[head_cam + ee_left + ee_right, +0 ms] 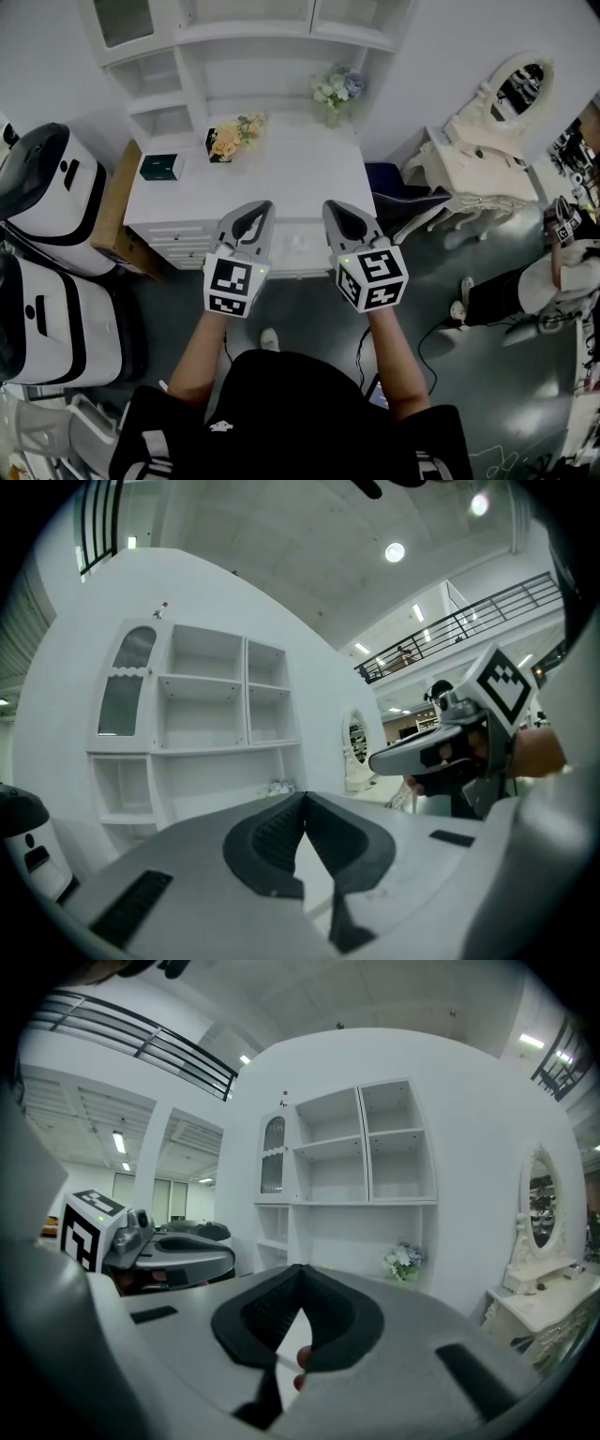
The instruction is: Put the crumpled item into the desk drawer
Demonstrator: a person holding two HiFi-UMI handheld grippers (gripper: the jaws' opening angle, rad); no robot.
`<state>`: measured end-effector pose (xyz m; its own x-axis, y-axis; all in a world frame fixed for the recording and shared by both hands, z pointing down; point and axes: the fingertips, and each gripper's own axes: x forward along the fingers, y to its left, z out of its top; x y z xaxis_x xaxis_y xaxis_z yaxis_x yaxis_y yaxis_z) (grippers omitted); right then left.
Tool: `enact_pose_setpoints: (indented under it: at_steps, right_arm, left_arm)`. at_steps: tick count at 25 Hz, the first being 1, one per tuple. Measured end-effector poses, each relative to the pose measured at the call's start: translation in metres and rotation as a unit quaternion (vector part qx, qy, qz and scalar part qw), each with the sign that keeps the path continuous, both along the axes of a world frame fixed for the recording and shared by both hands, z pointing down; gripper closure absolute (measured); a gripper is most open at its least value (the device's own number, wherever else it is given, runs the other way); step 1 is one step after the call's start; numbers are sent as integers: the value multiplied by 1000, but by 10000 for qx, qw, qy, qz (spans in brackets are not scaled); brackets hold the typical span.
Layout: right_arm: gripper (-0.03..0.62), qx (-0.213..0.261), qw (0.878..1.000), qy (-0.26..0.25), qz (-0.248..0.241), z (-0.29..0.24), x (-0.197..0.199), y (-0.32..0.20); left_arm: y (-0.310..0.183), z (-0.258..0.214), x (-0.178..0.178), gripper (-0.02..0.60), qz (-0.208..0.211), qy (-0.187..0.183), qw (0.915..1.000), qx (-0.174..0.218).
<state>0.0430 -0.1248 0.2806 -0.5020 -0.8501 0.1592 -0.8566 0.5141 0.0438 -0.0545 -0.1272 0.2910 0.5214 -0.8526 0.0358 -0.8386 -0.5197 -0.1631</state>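
Left gripper (261, 208) and right gripper (334, 208) level, both closed.

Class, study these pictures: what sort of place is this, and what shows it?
Probably a furniture showroom or staged room: a white desk under a shelf unit, an ornate dressing table with oval mirror, and a railed upper gallery beyond.

Shelf unit (187, 66) behind desk (291, 173); flower vase (335, 94) on its back right; vanity (473, 155) further right.

Desk (281, 178) smooth, white-painted; floor (487, 375) glossy; left tongs (305, 795) matt plastic, pads (272, 841) ribbed.
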Motion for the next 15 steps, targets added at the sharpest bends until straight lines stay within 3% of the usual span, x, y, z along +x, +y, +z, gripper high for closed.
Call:
enact_pose_setpoints:
  at_steps: [15]
  right_arm:
    - [597,49,9999,-113,-39,-6,22,63]
  left_arm:
    - [67,-8,18,574,-79,-35,9999,66]
